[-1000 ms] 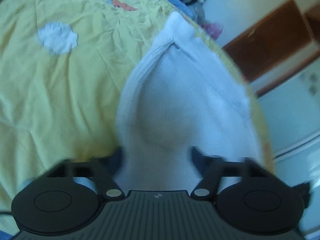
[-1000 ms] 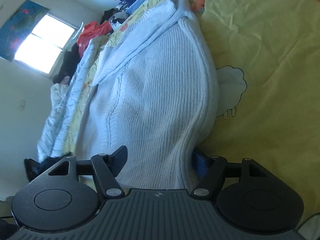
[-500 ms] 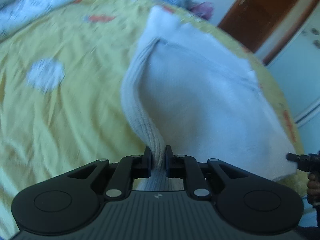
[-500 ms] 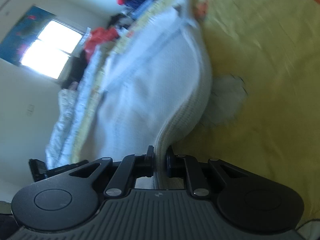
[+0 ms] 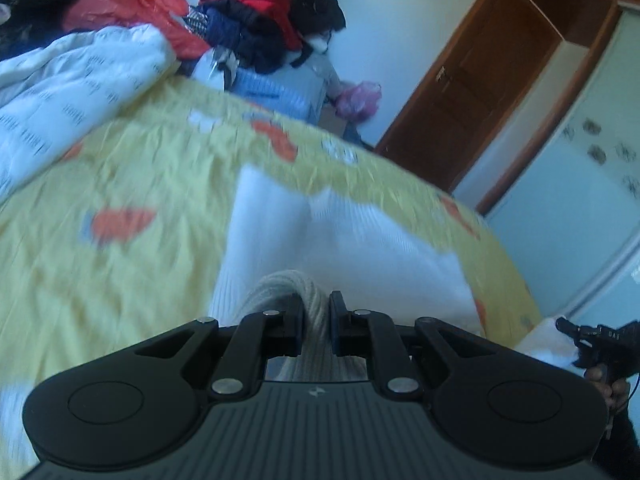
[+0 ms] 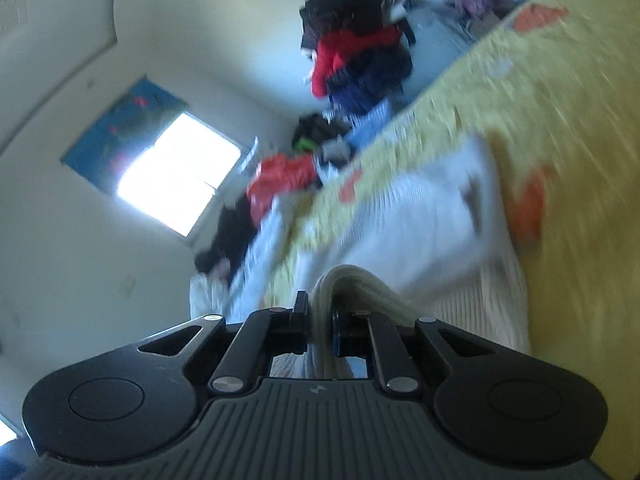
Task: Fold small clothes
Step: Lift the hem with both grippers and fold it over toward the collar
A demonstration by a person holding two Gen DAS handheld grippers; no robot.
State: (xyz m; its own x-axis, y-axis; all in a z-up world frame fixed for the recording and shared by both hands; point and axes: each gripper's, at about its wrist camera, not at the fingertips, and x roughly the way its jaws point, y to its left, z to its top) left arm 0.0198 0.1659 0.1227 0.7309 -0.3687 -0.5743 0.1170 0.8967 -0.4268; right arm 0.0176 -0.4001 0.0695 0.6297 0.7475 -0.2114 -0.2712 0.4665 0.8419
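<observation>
A white ribbed knit sweater [image 5: 344, 248] lies on the yellow bedsheet [image 5: 120, 280]. My left gripper [image 5: 316, 312] is shut on a bunched edge of the sweater. My right gripper [image 6: 320, 320] is shut on another edge of the same sweater [image 6: 420, 220], which stretches away over the bed. The right gripper also shows in the left wrist view [image 5: 592, 336] at the far right, with sweater cloth at its tip. Both views are motion-blurred.
A pile of red, blue and black clothes [image 5: 260, 20] sits beyond the bed's far edge. A white patterned duvet [image 5: 72, 80] lies at the left. A brown door [image 5: 480, 80] and pale wardrobe [image 5: 580, 200] stand at the right. A window [image 6: 176, 180] is lit.
Both grippers closed on the sweater's edges, then lifted and tilted up, so the views now look across the bed toward the clothes pile and the walls.
</observation>
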